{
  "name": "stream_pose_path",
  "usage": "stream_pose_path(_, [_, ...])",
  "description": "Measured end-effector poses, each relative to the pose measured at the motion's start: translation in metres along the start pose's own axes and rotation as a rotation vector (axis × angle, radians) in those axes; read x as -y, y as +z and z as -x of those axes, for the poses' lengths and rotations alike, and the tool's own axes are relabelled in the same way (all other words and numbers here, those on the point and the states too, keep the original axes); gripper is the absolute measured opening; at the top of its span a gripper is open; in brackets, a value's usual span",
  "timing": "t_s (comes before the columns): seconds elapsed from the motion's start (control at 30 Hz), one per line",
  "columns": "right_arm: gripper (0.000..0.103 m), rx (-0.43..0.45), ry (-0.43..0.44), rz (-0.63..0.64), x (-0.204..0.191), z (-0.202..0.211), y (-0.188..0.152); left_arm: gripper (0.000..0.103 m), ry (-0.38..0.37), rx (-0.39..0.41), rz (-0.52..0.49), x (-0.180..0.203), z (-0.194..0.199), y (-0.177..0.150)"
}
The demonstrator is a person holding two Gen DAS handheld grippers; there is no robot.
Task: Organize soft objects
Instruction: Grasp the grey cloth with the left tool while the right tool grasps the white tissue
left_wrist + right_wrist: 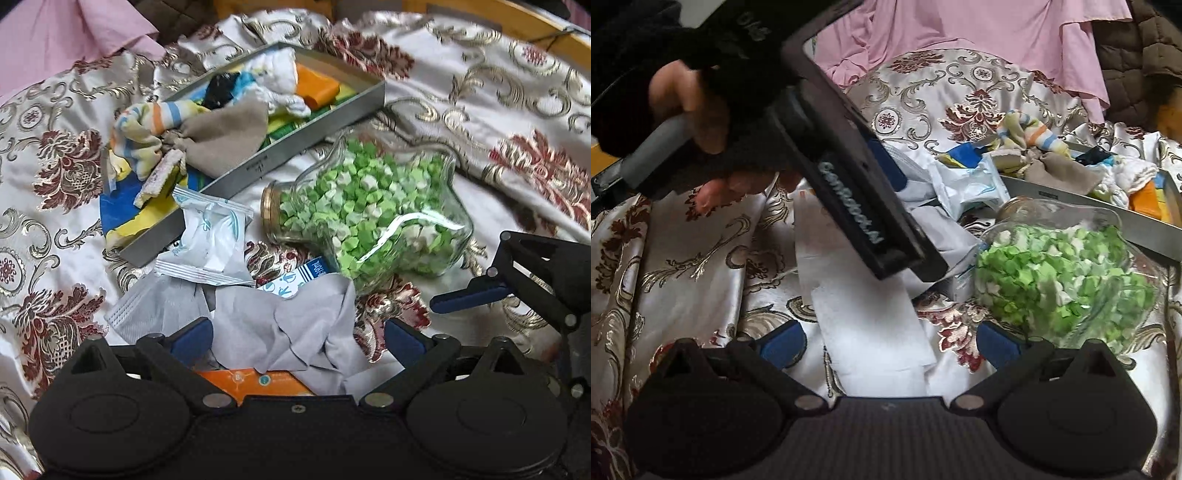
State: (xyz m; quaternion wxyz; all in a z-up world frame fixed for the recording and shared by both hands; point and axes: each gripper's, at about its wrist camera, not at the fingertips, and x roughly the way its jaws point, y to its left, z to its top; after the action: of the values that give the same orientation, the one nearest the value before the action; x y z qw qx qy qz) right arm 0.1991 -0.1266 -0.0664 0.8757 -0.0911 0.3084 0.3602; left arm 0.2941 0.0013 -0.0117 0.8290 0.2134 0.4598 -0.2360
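Note:
A crumpled grey cloth [288,325] lies on the patterned bedspread between the wide-apart blue pads of my left gripper [298,340], which is open and points steeply down at it. The pads do not press on the cloth. A grey mask [155,310] lies just left of it. Behind stands a grey metal tray [306,144] with a striped sock [155,122], a beige cloth [225,140] and white cloth [277,70]. My right gripper [892,343] is open over a white tissue [871,325]; one of its blue fingers [469,297] shows at the right of the left wrist view.
A star-shaped glass jar [369,206] of green paper stars lies on its side right of the tray. A white sealed packet [210,243], a small blue-and-white box [295,280] and an orange box [251,380] lie near the cloth. A gloved hand [701,110] holds the left gripper.

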Motion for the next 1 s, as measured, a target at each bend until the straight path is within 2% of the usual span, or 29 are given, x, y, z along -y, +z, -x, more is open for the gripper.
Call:
stream_pose_path(0.13, [0.091, -0.020, 0.013, 0.004, -0.001, -0.005, -0.002, 0.091, 0.000, -0.035, -0.014, 0.000, -0.007, 0.005])
stream_pose_path(0.23, [0.084, -0.014, 0.017, -0.006, 0.000, -0.006, -0.002, 0.082, -0.003, -0.070, -0.016, -0.001, -0.010, 0.008])
stream_pose_path(0.3, [0.079, -0.015, 0.017, -0.014, 0.001, -0.006, -0.001, 0.065, -0.010, -0.091, -0.015, -0.002, -0.011, 0.008])
stream_pose_path(0.37, [0.068, -0.026, 0.019, -0.022, 0.002, -0.008, -0.002, 0.056, 0.000, -0.102, -0.030, -0.001, -0.011, 0.008])
stream_pose_path(0.43, [0.057, -0.036, 0.016, -0.030, 0.003, -0.009, -0.003, 0.051, 0.001, -0.101, -0.018, -0.003, -0.011, 0.008])
stream_pose_path(0.5, [0.052, -0.040, 0.013, -0.036, 0.005, -0.008, -0.005, 0.041, -0.007, -0.101, 0.006, -0.005, -0.010, 0.009])
stream_pose_path(0.57, [0.039, -0.040, 0.007, -0.044, 0.005, -0.006, -0.006, 0.034, -0.009, -0.094, 0.014, -0.004, -0.008, 0.009])
stream_pose_path(0.67, [0.026, -0.038, 0.000, -0.051, 0.007, -0.005, -0.006, 0.023, 0.002, -0.073, 0.022, -0.001, -0.002, 0.009])
stream_pose_path(0.7, [0.025, -0.039, -0.003, -0.052, 0.007, -0.004, -0.006, 0.018, 0.006, -0.064, 0.031, 0.000, 0.000, 0.008])
stream_pose_path(0.83, [0.016, -0.026, -0.018, -0.057, 0.007, 0.001, -0.007, 0.016, 0.018, -0.013, 0.082, 0.002, 0.012, 0.005])
stream_pose_path(1.0, [0.014, 0.018, -0.063, -0.047, 0.007, 0.020, -0.006, 0.014, 0.030, 0.088, 0.198, 0.008, 0.032, -0.008])
